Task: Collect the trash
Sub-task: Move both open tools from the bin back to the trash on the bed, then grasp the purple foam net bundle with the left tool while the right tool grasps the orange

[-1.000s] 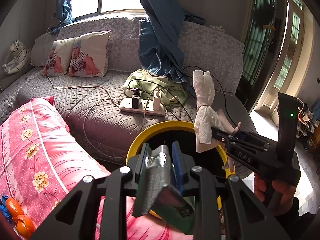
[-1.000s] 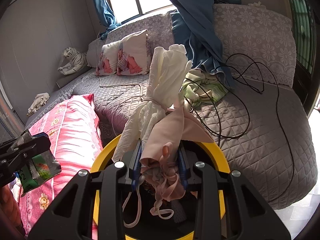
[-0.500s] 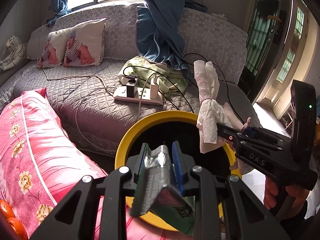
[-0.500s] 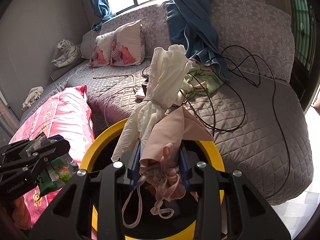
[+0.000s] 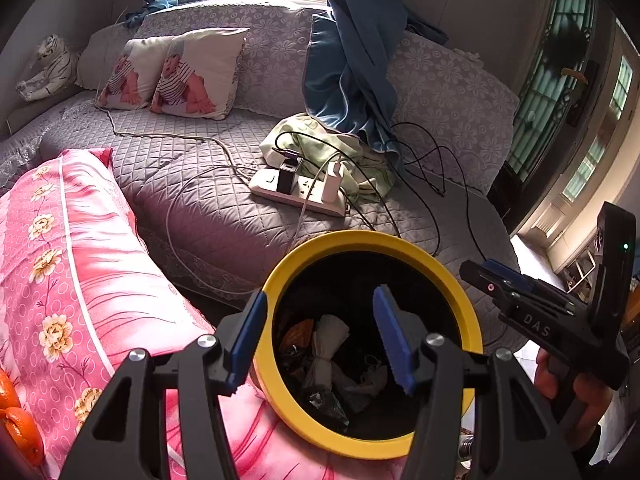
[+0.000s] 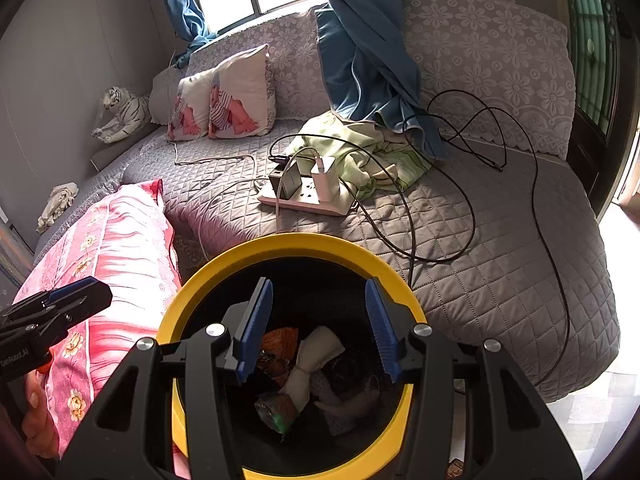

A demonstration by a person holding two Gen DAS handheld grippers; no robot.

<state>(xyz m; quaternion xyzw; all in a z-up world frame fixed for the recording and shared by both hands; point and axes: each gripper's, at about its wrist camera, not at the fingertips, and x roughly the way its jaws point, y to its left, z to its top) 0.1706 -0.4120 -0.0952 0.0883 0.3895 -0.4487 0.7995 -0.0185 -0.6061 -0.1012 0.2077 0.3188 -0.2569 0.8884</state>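
A black bin with a yellow rim point(image 5: 360, 240) point(image 6: 288, 240) stands against the grey sofa, right under both grippers. My left gripper point(image 5: 320, 294) hangs over its mouth, jaws opening, with nothing between them. My right gripper point(image 6: 318, 282) is over the bin too, jaws opening and empty; in the left wrist view it shows at the right point(image 5: 492, 280). My left gripper's tip shows at the left in the right wrist view point(image 6: 92, 292). Inside the bin lie a knotted white tissue point(image 5: 326, 344) point(image 6: 316, 354), a green snack wrapper point(image 6: 278, 408) and a pink mask point(image 6: 352, 400).
A white power strip point(image 5: 298, 196) with chargers and long black cables point(image 6: 460, 208) lies on the sofa behind the bin, beside a green cloth point(image 6: 360, 156). A pink floral quilt point(image 5: 80, 260) presses against the bin's left side. Oranges point(image 5: 16, 420) sit at the lower left.
Both grippers have opened. The wrapper has dropped from the left one, the tissue and pink mask from the right one, all into the bin. The left gripper has sunk closer to the bin.
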